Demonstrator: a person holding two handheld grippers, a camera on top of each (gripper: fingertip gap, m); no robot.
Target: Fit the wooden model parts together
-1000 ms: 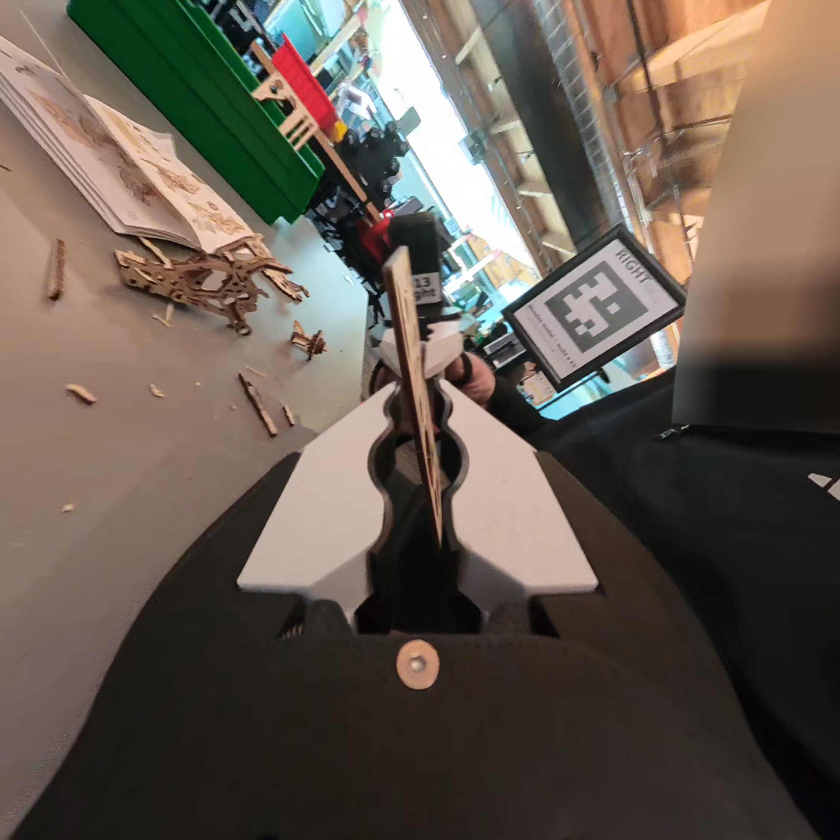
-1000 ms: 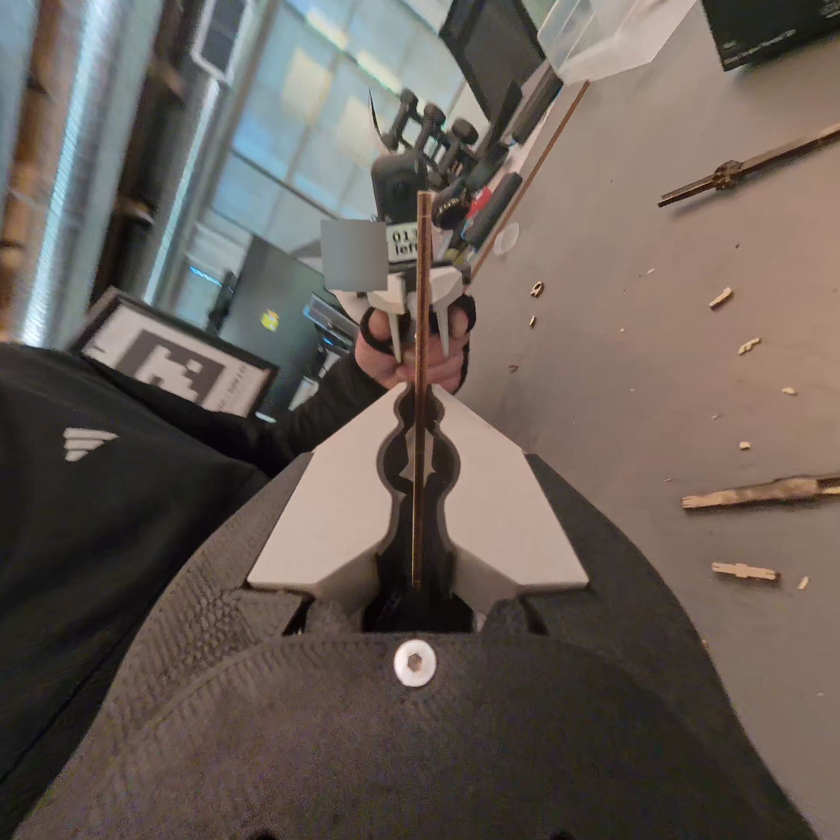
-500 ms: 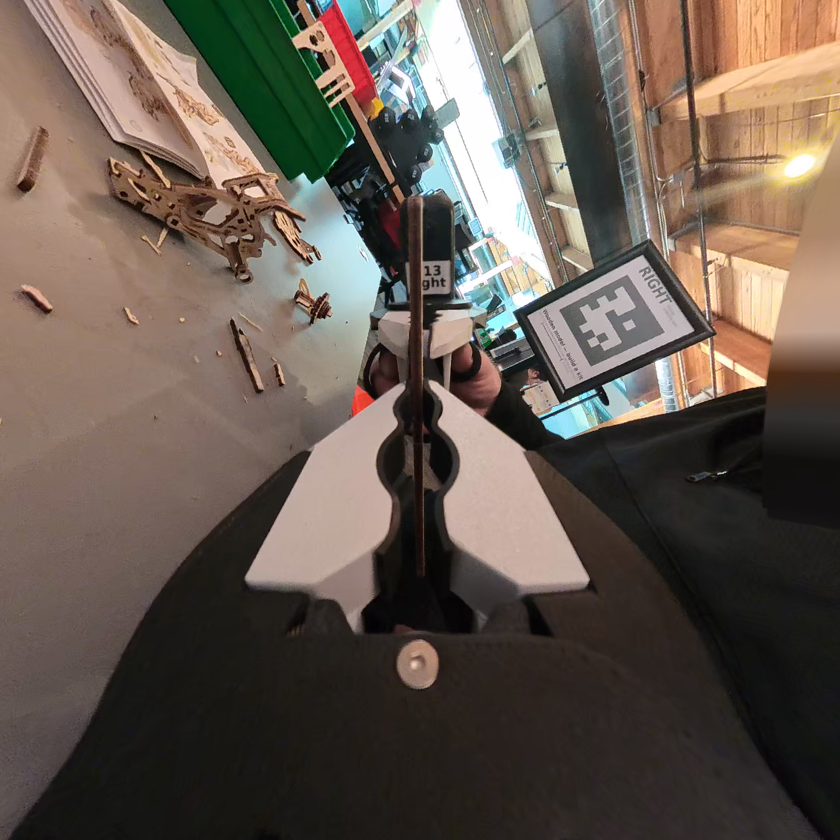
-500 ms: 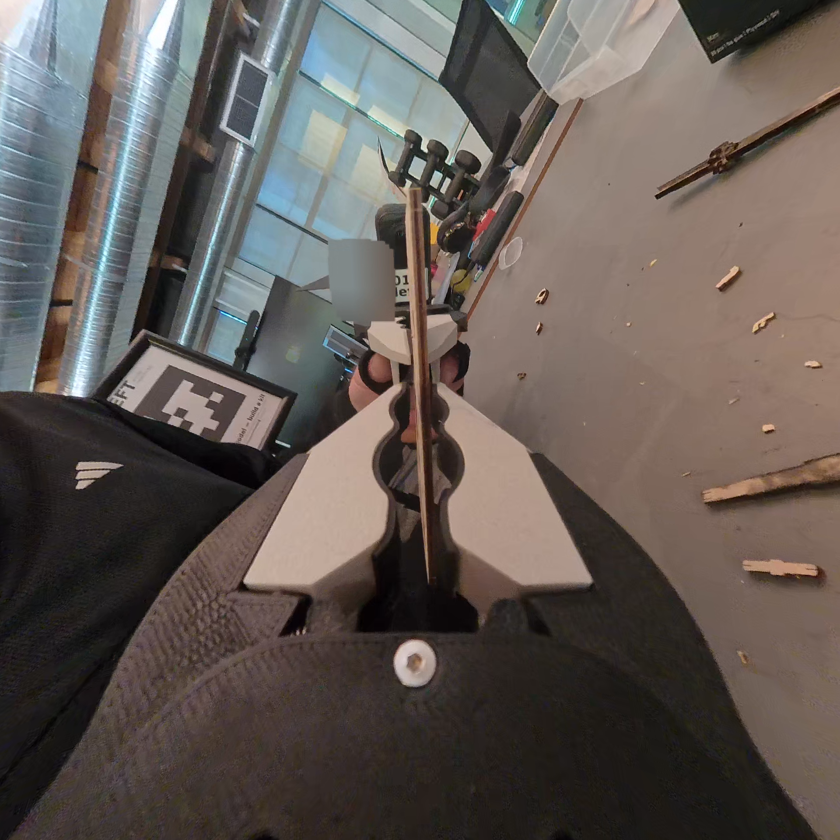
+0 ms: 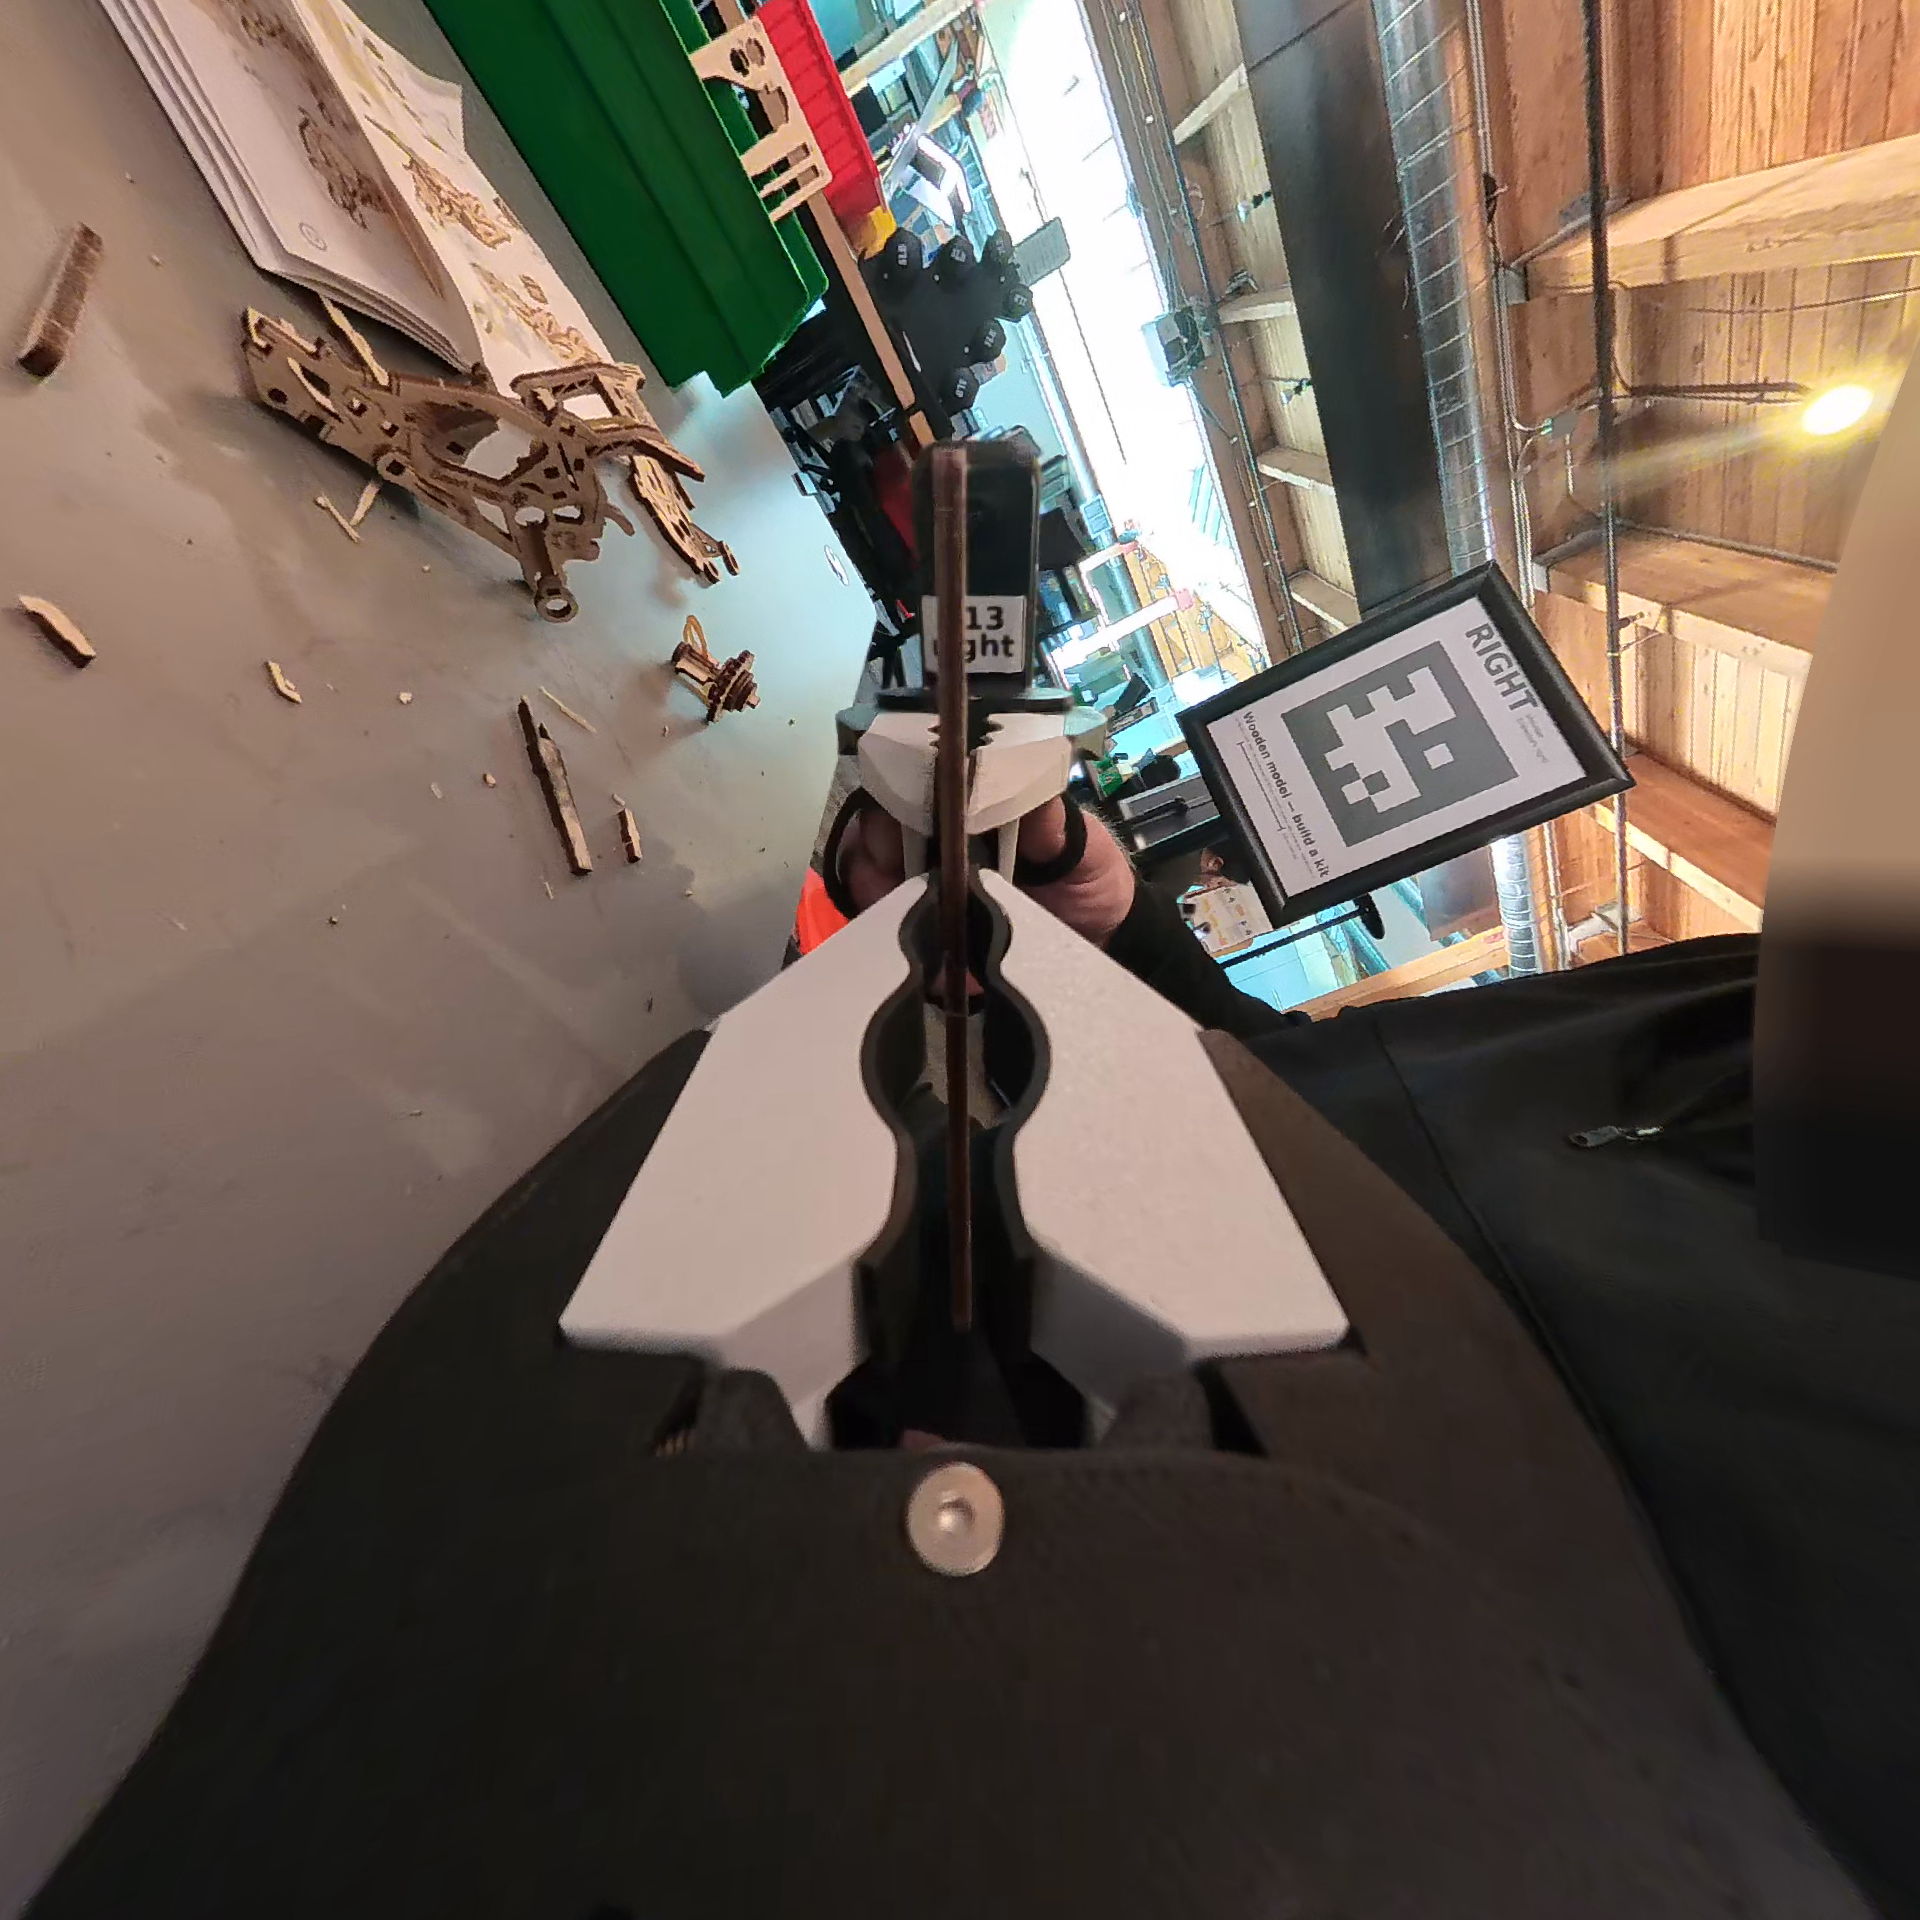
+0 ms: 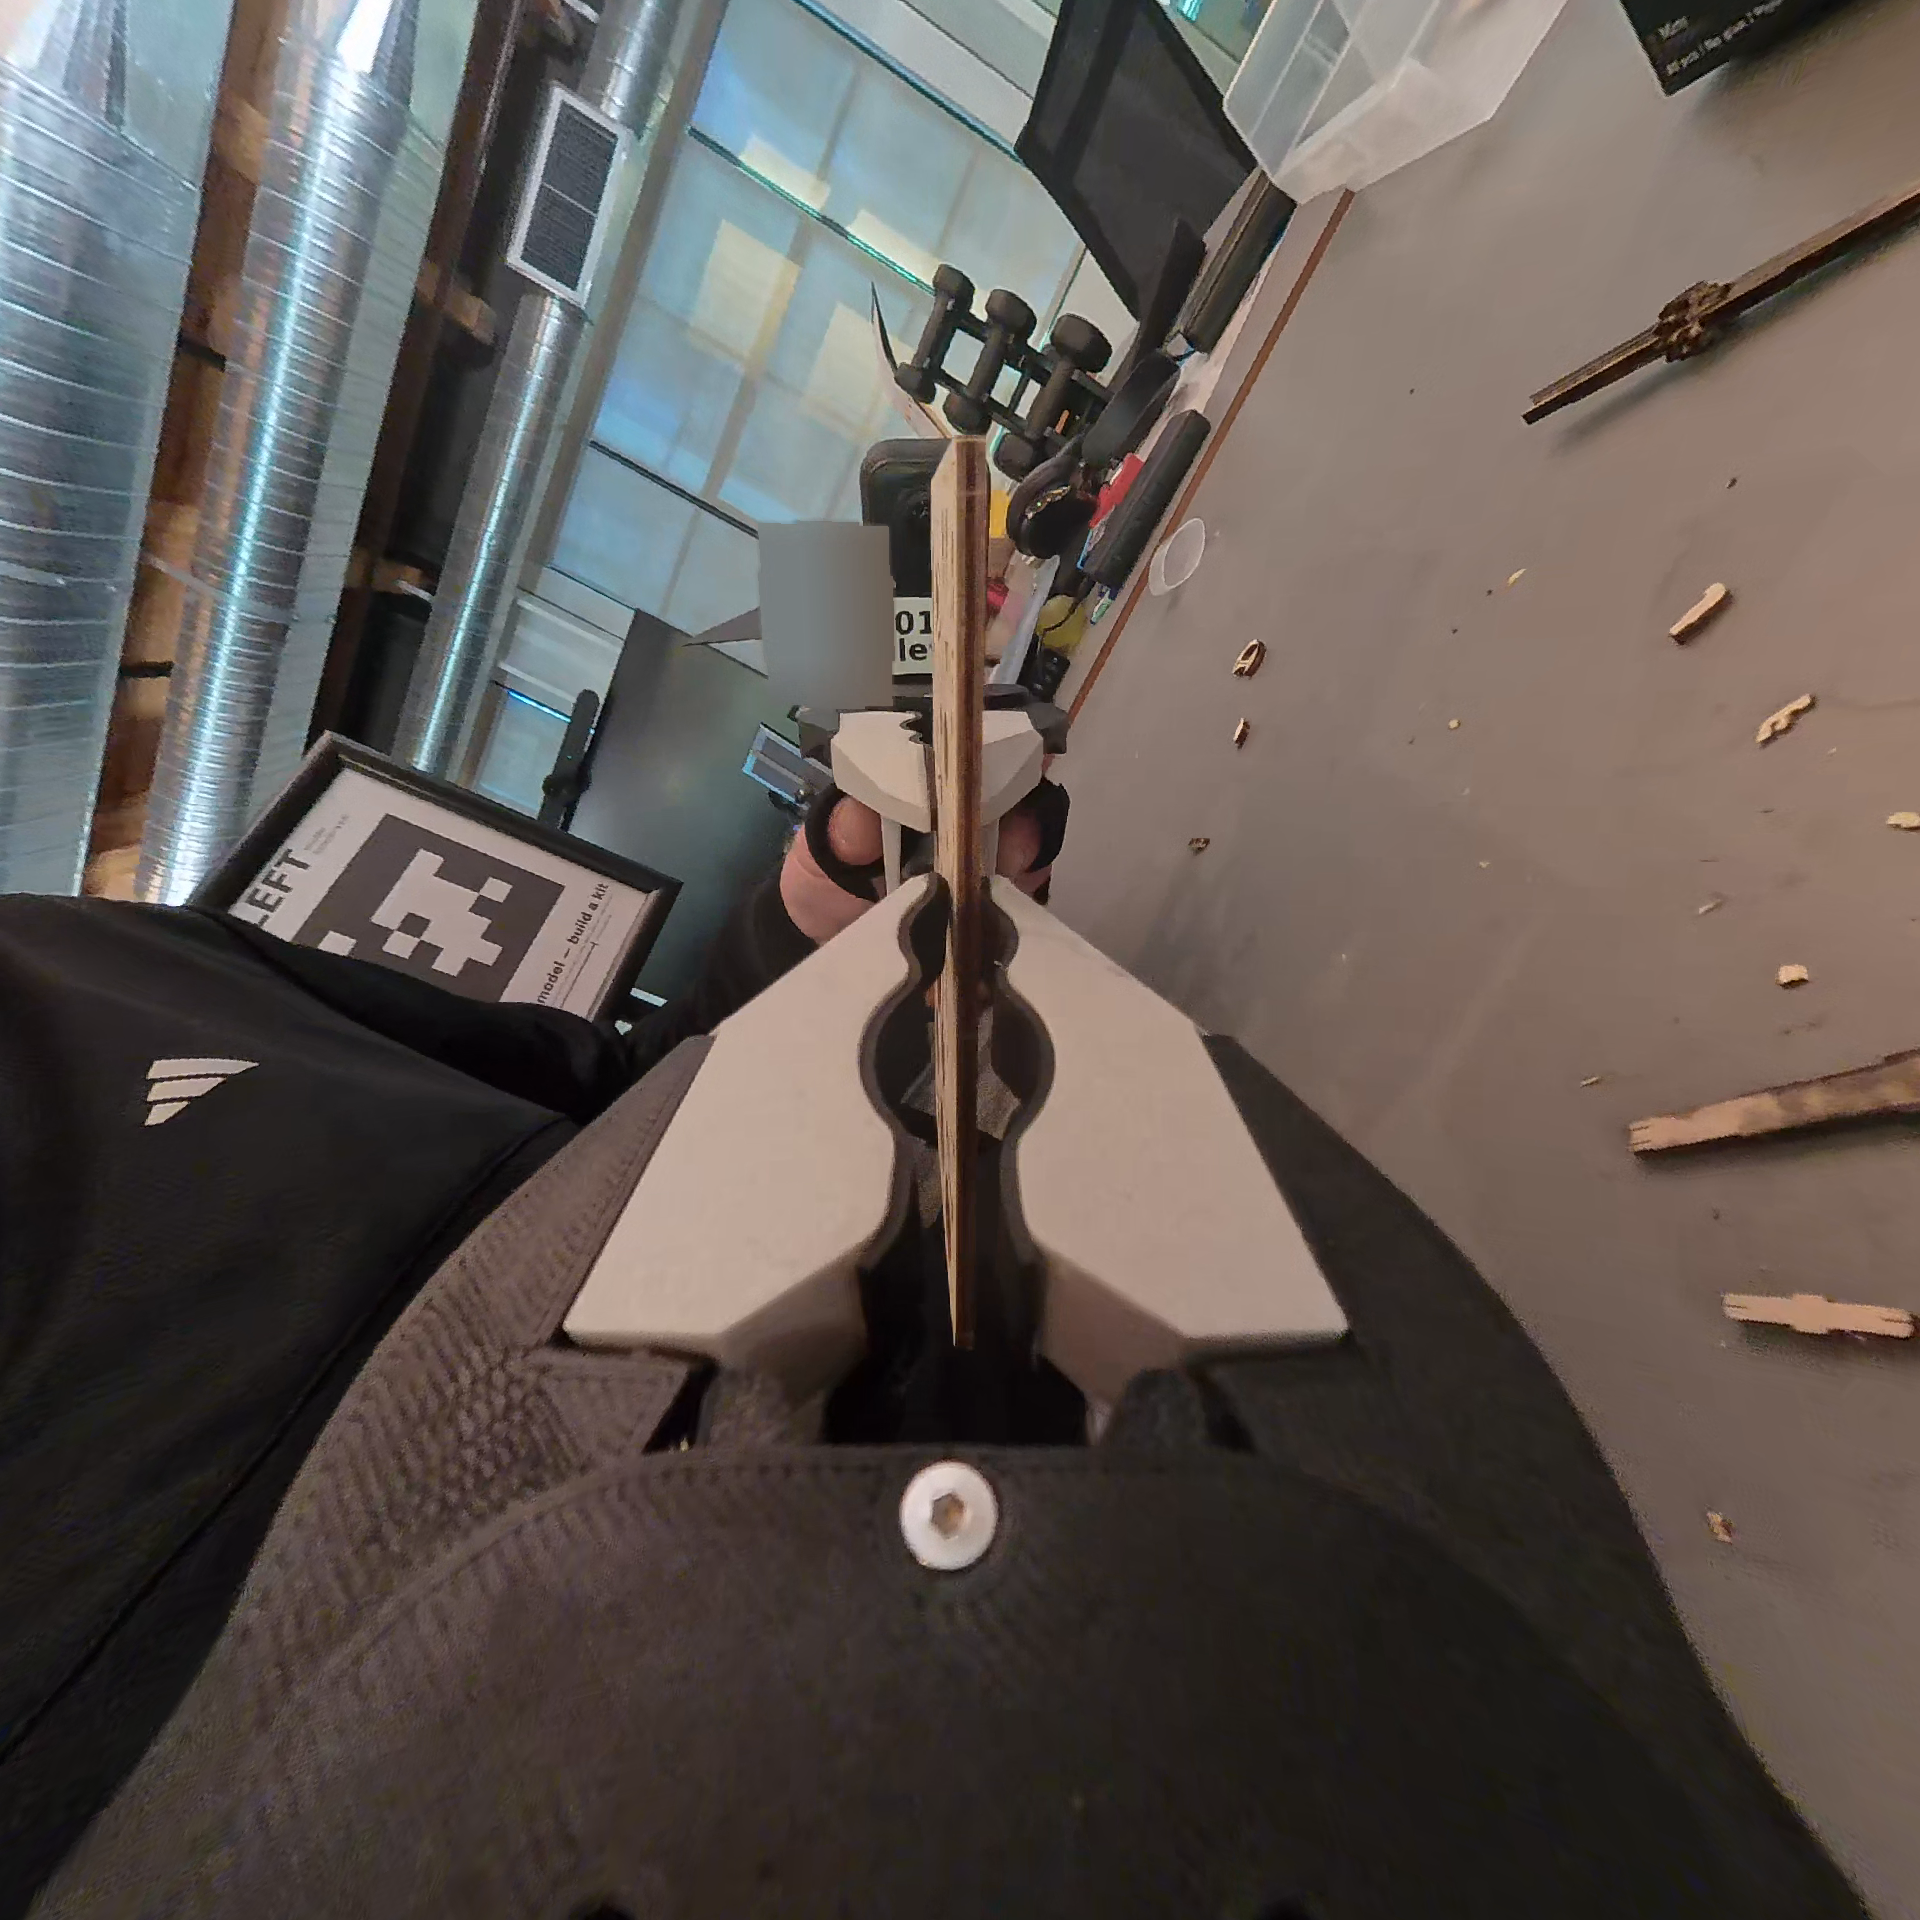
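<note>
Squaring up over the last second, the thin wooden panel (image 5: 951, 935) now shows edge-on in the left wrist view, no longer tilted. The left gripper (image 5: 951, 904) has its fingers (image 5: 790, 1122) closed onto it, held above the grey bench (image 5: 260, 987) with the half-built wooden model (image 5: 468, 457) well apart. In the right wrist view the right gripper (image 6: 961, 914) likewise pinches the panel's other end, the grippers facing each other. Steadying it this way probably readies it for fitting.
</note>
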